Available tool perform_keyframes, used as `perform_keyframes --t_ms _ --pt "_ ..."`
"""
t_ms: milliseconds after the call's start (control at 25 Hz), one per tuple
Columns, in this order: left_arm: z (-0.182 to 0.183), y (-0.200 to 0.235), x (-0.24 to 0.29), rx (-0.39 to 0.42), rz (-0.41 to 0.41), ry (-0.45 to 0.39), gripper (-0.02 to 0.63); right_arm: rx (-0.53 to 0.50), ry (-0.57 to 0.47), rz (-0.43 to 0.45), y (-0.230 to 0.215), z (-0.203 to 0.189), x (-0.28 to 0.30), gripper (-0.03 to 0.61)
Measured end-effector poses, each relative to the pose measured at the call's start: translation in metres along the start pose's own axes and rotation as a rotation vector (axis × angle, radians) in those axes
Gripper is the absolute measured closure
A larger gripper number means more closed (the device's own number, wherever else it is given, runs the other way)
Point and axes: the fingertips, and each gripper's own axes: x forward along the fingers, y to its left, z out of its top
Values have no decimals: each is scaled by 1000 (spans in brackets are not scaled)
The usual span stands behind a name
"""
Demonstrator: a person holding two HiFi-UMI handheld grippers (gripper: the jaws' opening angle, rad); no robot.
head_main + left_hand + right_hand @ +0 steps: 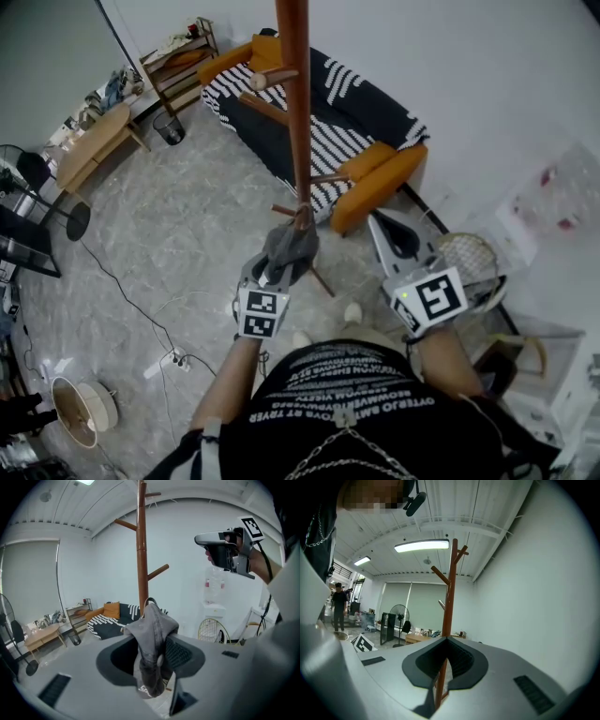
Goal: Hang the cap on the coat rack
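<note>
The grey cap (pixel 149 663) is seen draped between the widely parted jaws of the left gripper (pixel 151 641), which is held close to the coat rack (pixel 141 550), evidently so that the cap's strap can be left on a low peg; whether it is already hooked cannot be told. The right gripper (pixel 447 641), jaws together on nothing, is held off to one side, presumably to leave the hanging unobstructed.
</note>
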Motion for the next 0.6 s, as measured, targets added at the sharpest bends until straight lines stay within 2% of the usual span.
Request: perform_keyframes --t_ms 360,600 --pt "-9 -1 -7 -4 -16 4 453 -27 3 15 10 0 3 575" --pt "-14 2 -12 -15 -24 -1 453 -10 13 30 21 -1 8 575"
